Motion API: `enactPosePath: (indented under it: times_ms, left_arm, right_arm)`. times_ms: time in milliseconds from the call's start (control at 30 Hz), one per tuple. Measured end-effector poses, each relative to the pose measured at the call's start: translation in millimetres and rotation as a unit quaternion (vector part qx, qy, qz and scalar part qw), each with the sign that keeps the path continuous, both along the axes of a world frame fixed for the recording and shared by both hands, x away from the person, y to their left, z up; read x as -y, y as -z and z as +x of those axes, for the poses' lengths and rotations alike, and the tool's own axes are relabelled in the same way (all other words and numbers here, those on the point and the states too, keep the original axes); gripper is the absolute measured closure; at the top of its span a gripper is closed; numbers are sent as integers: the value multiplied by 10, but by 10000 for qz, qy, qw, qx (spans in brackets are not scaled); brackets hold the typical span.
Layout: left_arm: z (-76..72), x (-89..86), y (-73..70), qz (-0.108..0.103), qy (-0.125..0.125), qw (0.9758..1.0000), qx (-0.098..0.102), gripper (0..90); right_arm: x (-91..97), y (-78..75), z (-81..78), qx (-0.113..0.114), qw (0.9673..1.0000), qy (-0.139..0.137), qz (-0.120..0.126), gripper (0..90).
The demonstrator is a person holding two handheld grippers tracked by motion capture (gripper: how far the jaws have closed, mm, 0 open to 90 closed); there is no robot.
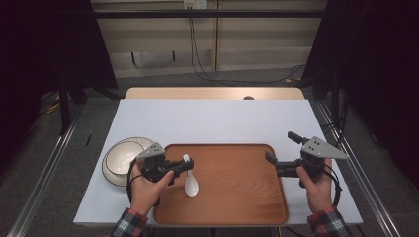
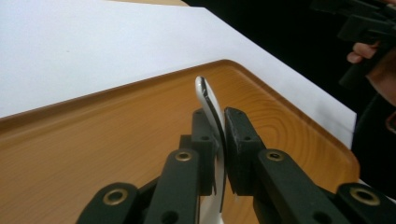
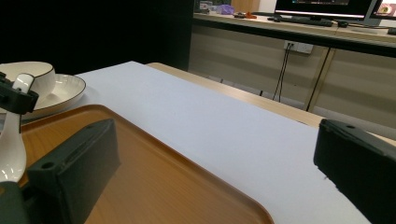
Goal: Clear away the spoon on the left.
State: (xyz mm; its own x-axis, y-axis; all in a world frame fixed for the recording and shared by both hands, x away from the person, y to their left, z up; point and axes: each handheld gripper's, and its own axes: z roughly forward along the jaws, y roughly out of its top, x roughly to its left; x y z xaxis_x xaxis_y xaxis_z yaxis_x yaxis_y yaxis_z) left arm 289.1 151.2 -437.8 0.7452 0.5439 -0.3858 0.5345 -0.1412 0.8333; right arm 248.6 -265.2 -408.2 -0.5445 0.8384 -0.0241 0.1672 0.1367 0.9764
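A white ceramic spoon [image 1: 190,185] rests its bowl on the wooden tray [image 1: 232,192], near the tray's left end, with its handle rising into my left gripper [image 1: 188,165]. The left gripper view shows that gripper [image 2: 219,135] shut on the spoon's handle [image 2: 208,100], which stands edge-on between the two black pads. My right gripper [image 1: 281,147] hovers over the tray's right edge, jaws wide apart with nothing between them. In the right gripper view, the right gripper [image 3: 215,140] looks across the tray [image 3: 140,177] toward the spoon [image 3: 11,154].
A white bowl [image 1: 121,158] sits on a plate just left of the tray, close behind my left hand; the right gripper view shows the bowl [image 3: 37,74] too. The white tabletop [image 1: 212,121] stretches beyond the tray to a wooden strip at the far edge.
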Motion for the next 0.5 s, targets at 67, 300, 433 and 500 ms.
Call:
enactPosePath:
  times_ms: [67,300,433,500]
  left_arm:
    - [16,-2,14,32,-50,10000,3,820]
    - [48,6,38,224,-170,9996,82,792]
    - [58,15,57,316,-168,9993,103,779]
    - [61,23,63,387,-170,9990,124,770]
  right_arm:
    - [-5,1,-1,3,10000,9,-29,0]
    - [-6,3,-2,4,10000,-7,-53,0]
    - [-1,2,-10,-22,10000,-17,-55,0]
    - [-2,3,-11,-24,10000,-8,-37,0]
